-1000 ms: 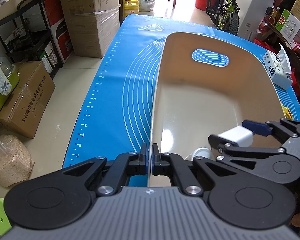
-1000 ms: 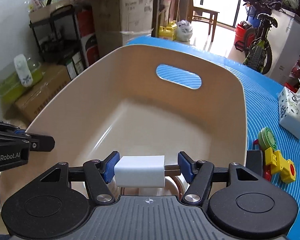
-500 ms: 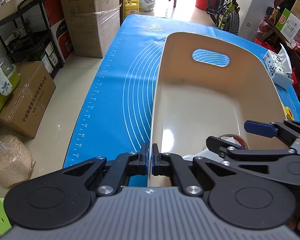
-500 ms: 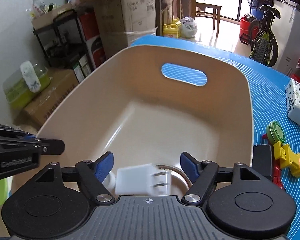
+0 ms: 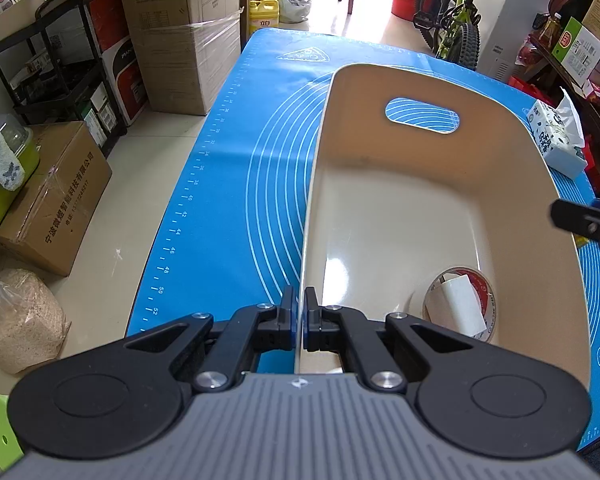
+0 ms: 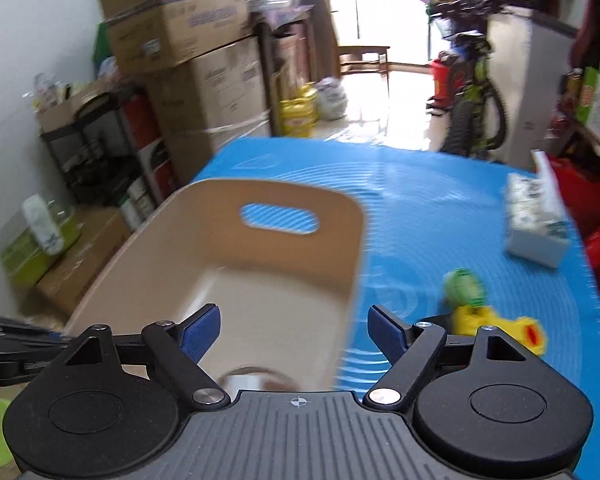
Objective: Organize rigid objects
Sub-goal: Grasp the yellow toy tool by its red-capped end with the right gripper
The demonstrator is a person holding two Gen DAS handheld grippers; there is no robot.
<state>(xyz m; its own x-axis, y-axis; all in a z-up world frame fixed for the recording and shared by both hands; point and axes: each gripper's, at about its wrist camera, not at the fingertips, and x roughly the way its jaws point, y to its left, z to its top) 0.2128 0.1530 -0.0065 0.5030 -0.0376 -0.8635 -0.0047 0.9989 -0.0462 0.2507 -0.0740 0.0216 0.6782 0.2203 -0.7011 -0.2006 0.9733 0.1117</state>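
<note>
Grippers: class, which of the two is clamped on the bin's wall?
The left gripper, pinching the beige bin wall edge; the right gripper stands open, holding nothing.

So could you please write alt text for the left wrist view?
The left gripper is clamped on the near rim of a beige bin on a blue mat. Inside lie a white charger and a tape roll.

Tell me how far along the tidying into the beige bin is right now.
Done: the white charger and a tape roll lie in the bin. In hand: the left gripper clamps the bin's wall; the right gripper, its jaws just opened, holds nothing. Left: the yellow toy and green disc wait on the blue mat.
</note>
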